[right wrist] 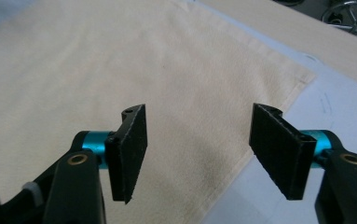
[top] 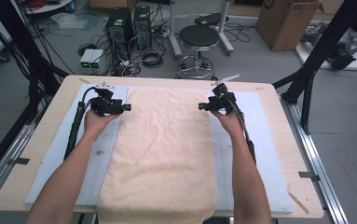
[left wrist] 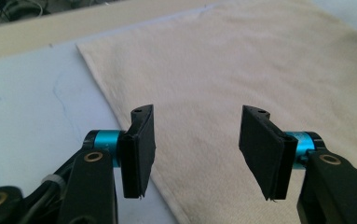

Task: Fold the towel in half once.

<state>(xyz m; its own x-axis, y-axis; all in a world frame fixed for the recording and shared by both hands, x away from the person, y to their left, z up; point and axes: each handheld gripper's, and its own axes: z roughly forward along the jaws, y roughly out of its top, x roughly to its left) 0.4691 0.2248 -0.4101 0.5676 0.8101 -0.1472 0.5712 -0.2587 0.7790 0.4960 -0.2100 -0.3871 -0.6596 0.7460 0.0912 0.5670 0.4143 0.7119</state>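
Note:
A cream towel [top: 164, 149] lies flat along the middle of the table, its near end hanging over the front edge. My left gripper [top: 126, 108] is at the towel's left edge near the far corner, pointing inward. In the left gripper view the towel [left wrist: 241, 79] runs under the open jaws of that gripper [left wrist: 197, 151], its edge below the left pad [left wrist: 139, 149]. My right gripper [top: 202, 107] mirrors it at the towel's right edge. In the right gripper view that gripper [right wrist: 197, 154] is open over the towel [right wrist: 120, 65], with the edge under the gap. Nothing is pinched.
A pale blue mat [top: 260, 140] covers the wooden table [top: 41, 135] under the towel. Beyond the table stand a black stool [top: 198, 39], computer towers [top: 120, 25], cables and a cardboard box [top: 285, 21]. Black frame posts [top: 323, 46] rise at both sides.

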